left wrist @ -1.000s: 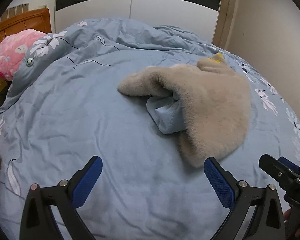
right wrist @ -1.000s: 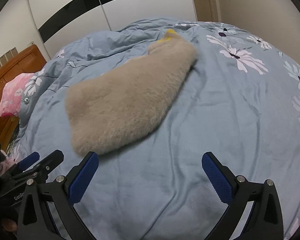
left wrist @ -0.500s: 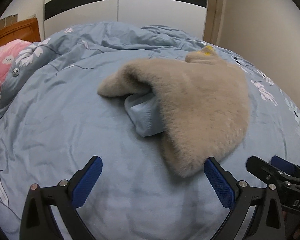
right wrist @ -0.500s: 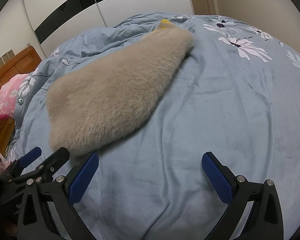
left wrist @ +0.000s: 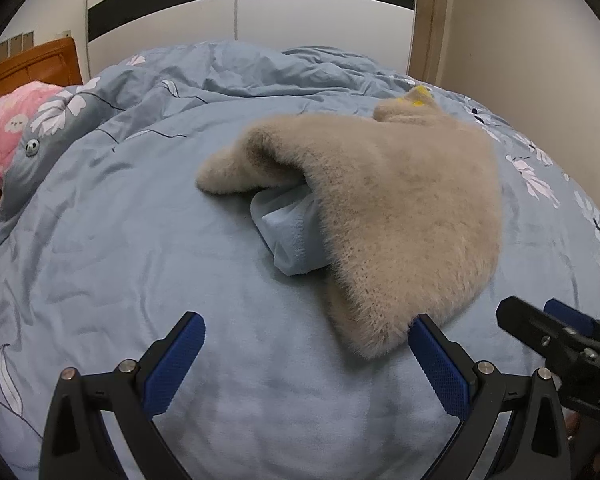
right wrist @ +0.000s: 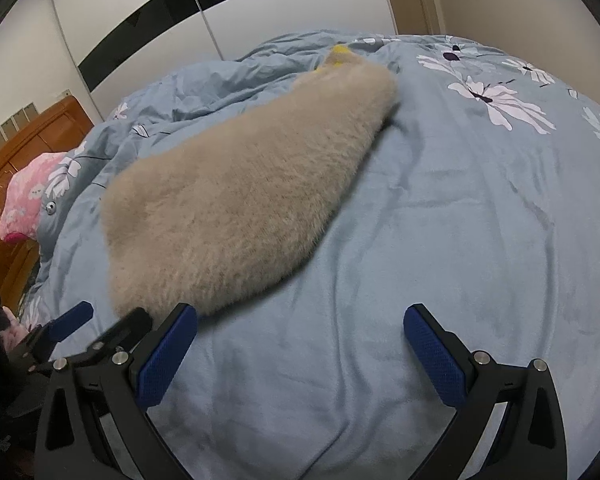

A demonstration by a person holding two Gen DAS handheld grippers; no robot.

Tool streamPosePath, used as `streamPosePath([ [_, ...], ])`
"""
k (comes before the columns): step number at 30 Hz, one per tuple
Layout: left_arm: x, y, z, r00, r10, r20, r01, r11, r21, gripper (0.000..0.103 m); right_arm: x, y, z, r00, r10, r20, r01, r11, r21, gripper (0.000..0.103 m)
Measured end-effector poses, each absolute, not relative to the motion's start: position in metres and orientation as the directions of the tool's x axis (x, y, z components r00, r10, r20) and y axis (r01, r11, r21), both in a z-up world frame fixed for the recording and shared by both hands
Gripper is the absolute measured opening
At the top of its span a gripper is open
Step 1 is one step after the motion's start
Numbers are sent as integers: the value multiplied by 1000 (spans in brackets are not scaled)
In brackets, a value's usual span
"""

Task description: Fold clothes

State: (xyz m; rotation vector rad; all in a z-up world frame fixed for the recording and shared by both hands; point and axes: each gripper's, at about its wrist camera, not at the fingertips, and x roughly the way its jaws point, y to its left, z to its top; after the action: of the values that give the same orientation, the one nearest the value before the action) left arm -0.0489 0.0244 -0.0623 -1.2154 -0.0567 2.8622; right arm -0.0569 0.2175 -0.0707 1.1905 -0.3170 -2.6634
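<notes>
A fluffy beige garment (left wrist: 400, 216) lies folded over on the blue bed, with a light blue lining (left wrist: 288, 232) showing under its left edge and a yellow bit (left wrist: 418, 94) at its far end. It also shows in the right wrist view (right wrist: 240, 212). My left gripper (left wrist: 306, 364) is open and empty, just short of the garment's near corner. My right gripper (right wrist: 300, 356) is open and empty, with its left finger at the garment's near edge. The right gripper also shows in the left wrist view (left wrist: 556, 340), and the left gripper in the right wrist view (right wrist: 88, 332).
A blue floral duvet (left wrist: 140, 240) covers the bed and is bunched at the far side. A pink pillow (left wrist: 4, 132) and wooden headboard (left wrist: 32, 64) are at the left. A white and black wardrobe (left wrist: 260, 40) stands behind the bed.
Both grippers have moved closer to the garment's near edge and stayed open. The garment itself has not moved.
</notes>
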Motion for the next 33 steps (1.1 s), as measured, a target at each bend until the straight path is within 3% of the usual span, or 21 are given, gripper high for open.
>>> streamPosePath([
  [12,-43,14,-39,-673,-42,-738,37,-999,23,103,-52,204,-41,-673,-252,-695,121,-965,234,103],
  [18,-39,-20,-18,-687,-86,-722,152,-988,-27,103,-71,182,-10,-692,-254,-676,190,-967,168,103],
  [33,-40,-49,-11,-675,-41,-737,162,-982,-94,103,-84,125,11,-658,-193,-728,237,-971,44,103],
])
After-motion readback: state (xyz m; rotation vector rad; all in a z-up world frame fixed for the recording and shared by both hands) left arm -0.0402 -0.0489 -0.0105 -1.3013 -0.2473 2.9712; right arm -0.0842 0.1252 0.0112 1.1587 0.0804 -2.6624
